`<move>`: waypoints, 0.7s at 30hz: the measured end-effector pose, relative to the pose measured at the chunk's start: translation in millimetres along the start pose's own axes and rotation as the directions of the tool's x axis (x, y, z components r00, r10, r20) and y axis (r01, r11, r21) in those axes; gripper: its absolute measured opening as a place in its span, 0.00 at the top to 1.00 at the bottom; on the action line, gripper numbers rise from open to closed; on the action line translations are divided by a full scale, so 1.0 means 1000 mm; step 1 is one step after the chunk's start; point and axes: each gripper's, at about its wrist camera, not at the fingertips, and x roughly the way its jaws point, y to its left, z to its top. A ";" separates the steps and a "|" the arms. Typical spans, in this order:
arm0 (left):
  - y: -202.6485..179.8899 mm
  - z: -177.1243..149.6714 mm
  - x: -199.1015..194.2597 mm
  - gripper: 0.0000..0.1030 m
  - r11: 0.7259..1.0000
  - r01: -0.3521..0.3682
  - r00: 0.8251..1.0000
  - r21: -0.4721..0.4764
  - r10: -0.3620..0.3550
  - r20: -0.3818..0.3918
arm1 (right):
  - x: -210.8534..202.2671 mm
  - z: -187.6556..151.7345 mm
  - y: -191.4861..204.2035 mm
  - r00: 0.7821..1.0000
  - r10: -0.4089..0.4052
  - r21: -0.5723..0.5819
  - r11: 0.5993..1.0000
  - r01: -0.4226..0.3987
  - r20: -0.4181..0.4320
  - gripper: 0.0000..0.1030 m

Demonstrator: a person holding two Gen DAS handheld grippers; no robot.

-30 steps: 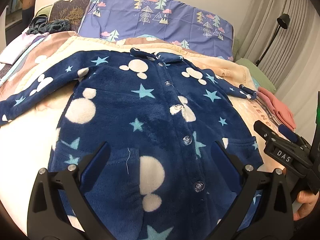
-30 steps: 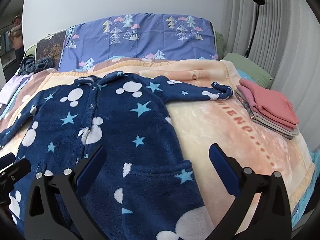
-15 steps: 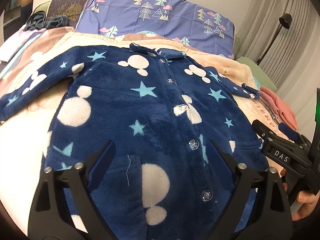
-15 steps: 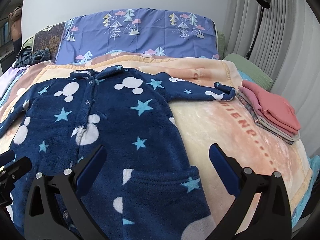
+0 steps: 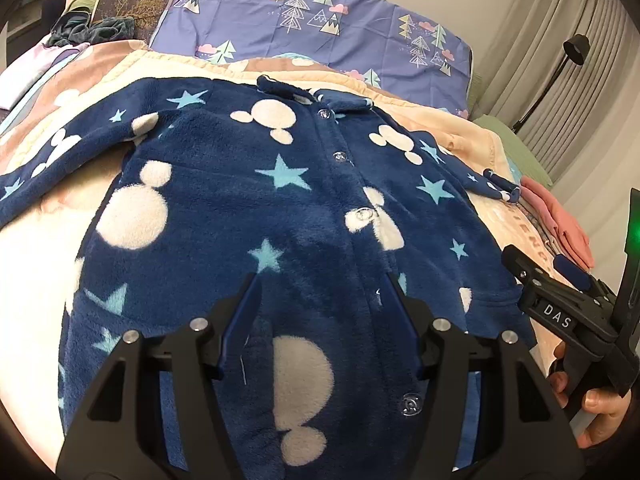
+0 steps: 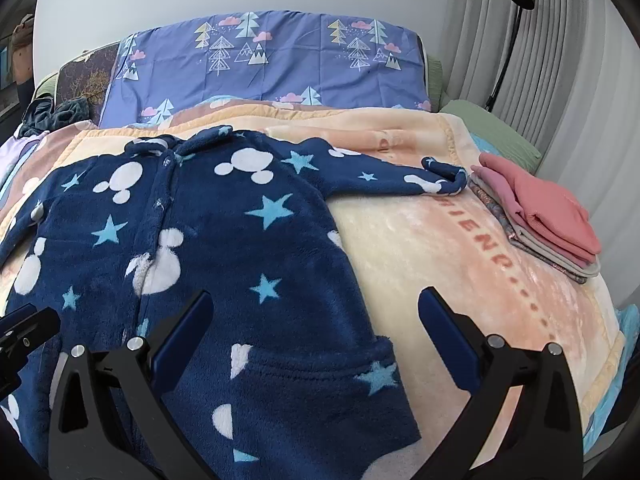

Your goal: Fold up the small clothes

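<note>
1. On the peach blanket [image 6: 420, 240] lies the navy fleece garment [image 5: 248, 208], spread flat, buttoned, unfolded.
2. Left gripper [image 5: 320, 300] jaws are closing over its lower front, fabric between them; right gripper [image 6: 316, 320] stands spread, empty.
3. Judged: first grasp; next, pinch the hem.

My left gripper [image 5: 322, 316] tilts downward over the fleece romper [image 5: 240, 216], jaws closing, pads not yet pressing the fleece. My right gripper [image 6: 312, 320], held in a hand [image 5: 592, 408], hovers beside it, jaws wide apart.
</note>
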 end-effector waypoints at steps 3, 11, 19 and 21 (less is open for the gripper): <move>0.000 0.000 0.001 0.38 1.000 0.005 1.000 -0.005 -0.005 -0.002 | -0.001 0.000 0.000 1.000 -0.008 -0.007 1.000 0.008 0.004 0.01; -0.007 -0.005 0.000 0.39 1.000 0.014 1.000 0.023 -0.014 -0.003 | -0.003 -0.002 0.000 1.000 -0.013 -0.010 1.000 0.013 0.003 0.01; -0.010 -0.007 0.000 0.40 0.999 0.046 0.999 0.019 -0.046 -0.009 | -0.008 -0.003 0.002 1.000 -0.023 -0.024 0.999 0.024 0.018 0.01; -0.010 -0.008 0.000 0.40 0.999 0.046 0.999 0.017 -0.046 -0.010 | -0.007 -0.003 0.003 0.999 -0.028 -0.027 0.999 0.028 0.020 0.01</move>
